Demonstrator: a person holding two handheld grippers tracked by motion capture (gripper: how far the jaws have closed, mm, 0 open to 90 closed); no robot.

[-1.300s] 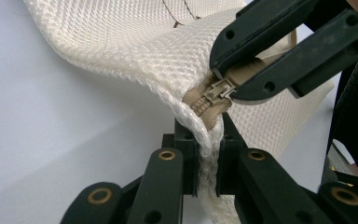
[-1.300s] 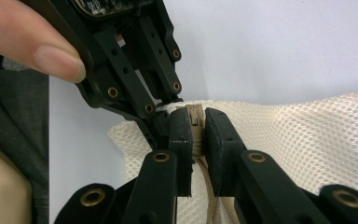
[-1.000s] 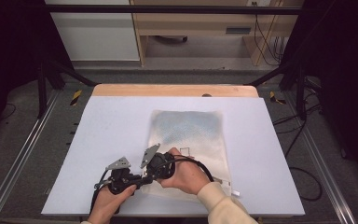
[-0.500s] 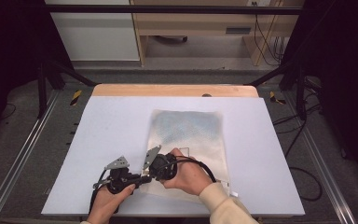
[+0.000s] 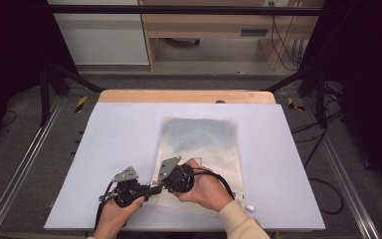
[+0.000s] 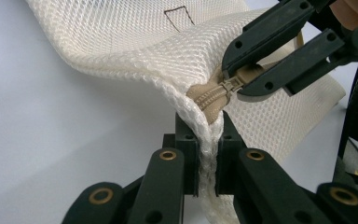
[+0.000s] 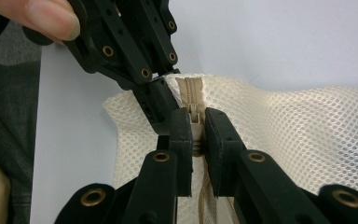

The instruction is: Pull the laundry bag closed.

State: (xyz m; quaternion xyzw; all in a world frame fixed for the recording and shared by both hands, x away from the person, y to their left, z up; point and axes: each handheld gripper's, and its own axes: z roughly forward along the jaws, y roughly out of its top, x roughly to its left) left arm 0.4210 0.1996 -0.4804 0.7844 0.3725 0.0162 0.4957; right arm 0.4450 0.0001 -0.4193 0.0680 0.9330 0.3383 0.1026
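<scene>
A: In the high view, at the left of the near table edge, the left gripper (image 5: 151, 190) points right at the near left corner of the cream mesh zip-up bag (image 5: 199, 149), which lies flat on the pale grey table top (image 5: 124, 129), right of the middle and close to the person's side. Just right of it, the right gripper (image 5: 160, 188) meets it at that same corner. From up there the jaws are too small to read.

B: The left gripper view settles that. The left gripper (image 6: 208, 149) has its jaws pinched narrow on the bag's seamed corner edge (image 6: 208, 140), the mesh (image 6: 135, 42) lifted and folded up from the table. To the right, the other gripper's jaws clamp the small beige metal zipper pull (image 6: 227, 86).

A: And the right gripper view shows the right gripper (image 7: 196, 140) closed tight on that zipper pull (image 7: 195, 114), with the beige zipper tape (image 7: 188, 88) running up past it. The bag is open-weave netting, off-white, with a thin dark outline (image 6: 179, 15) stitched or printed on it.

B: The bag's contents can't be told. In the high view the hands (image 5: 206, 189) cover the corner, and the person's cream sleeve (image 5: 238, 221) is cut off at the bottom.
</scene>
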